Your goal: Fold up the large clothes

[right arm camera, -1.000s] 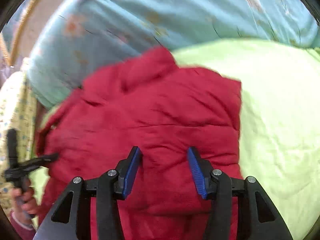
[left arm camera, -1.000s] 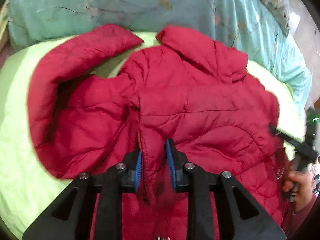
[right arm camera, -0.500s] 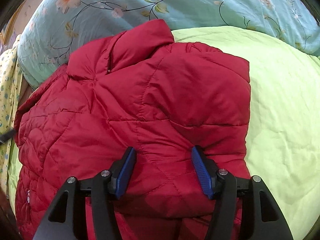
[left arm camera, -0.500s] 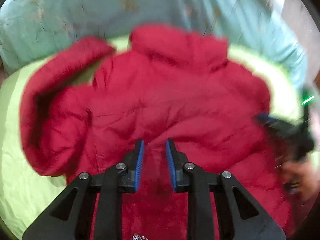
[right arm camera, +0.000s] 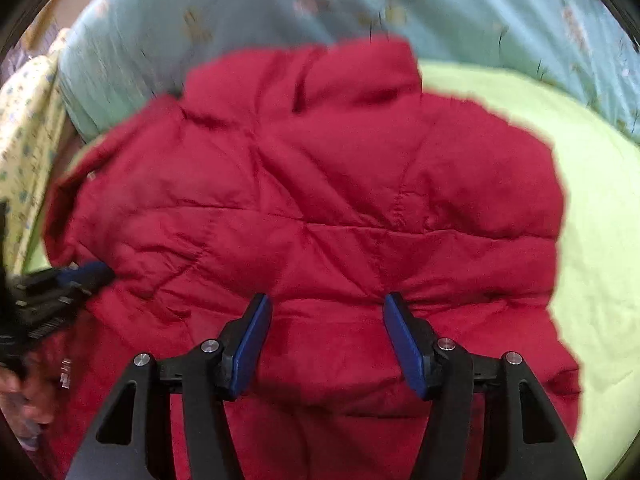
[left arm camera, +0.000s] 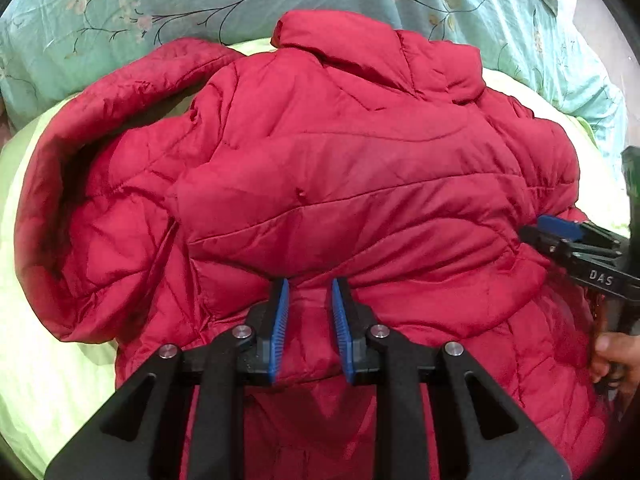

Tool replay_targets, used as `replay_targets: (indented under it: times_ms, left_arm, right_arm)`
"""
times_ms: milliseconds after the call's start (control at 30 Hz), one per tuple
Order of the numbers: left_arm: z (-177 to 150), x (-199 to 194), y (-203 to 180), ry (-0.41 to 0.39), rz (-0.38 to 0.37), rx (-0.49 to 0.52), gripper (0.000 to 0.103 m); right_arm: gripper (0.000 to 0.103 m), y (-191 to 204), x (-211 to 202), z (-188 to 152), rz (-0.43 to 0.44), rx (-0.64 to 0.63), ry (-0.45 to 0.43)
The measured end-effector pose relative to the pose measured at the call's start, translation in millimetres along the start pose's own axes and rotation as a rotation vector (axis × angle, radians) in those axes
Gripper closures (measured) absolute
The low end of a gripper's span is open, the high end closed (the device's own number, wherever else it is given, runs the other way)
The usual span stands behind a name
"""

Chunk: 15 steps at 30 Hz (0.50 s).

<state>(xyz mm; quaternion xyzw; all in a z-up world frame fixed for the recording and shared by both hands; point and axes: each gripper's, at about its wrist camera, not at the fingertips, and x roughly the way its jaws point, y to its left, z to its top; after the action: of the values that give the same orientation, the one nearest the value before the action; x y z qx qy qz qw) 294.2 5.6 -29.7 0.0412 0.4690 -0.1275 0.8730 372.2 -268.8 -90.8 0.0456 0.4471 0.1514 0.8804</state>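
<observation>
A red quilted puffer jacket lies on a light green bedspread, collar toward the far side, one sleeve curled out to the left. My left gripper is over the jacket's lower middle; its blue pads stand a narrow gap apart with a ridge of red fabric between them. My right gripper is open wide over the jacket, pads resting on the fabric. The right gripper also shows at the right edge of the left wrist view, at the jacket's side.
A teal floral quilt lies bunched along the far side of the bed. A yellow patterned cloth hangs at the left in the right wrist view. Green bedspread lies to the right of the jacket.
The jacket's front panel has been laid over, so the body now lies closed and flatter. My left gripper moved lower on the jacket. The right gripper stays open.
</observation>
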Motion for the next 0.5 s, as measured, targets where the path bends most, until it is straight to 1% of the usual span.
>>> replay_targets:
  times_ms: [167,267,367,500]
  left_arm:
    - [-3,2,-4,-0.023,0.023,0.0,0.081]
    - [-4,1,-4,-0.027,0.021,-0.001,0.081]
    - [-5,-6,-7,-0.04,0.03,0.007,0.081]
    - [-3,-25,-10,-0.039,0.047,0.026,0.081]
  right_arm:
    - [0.042,-2,2,-4,0.004,-0.002,-0.008]
    - [0.042,-4,4,-4,0.008,-0.001,-0.015]
    - [0.042,-5,2,-5,0.014,0.005,-0.015]
    - [0.042,-11,-4,-6,0.05,0.032,-0.021]
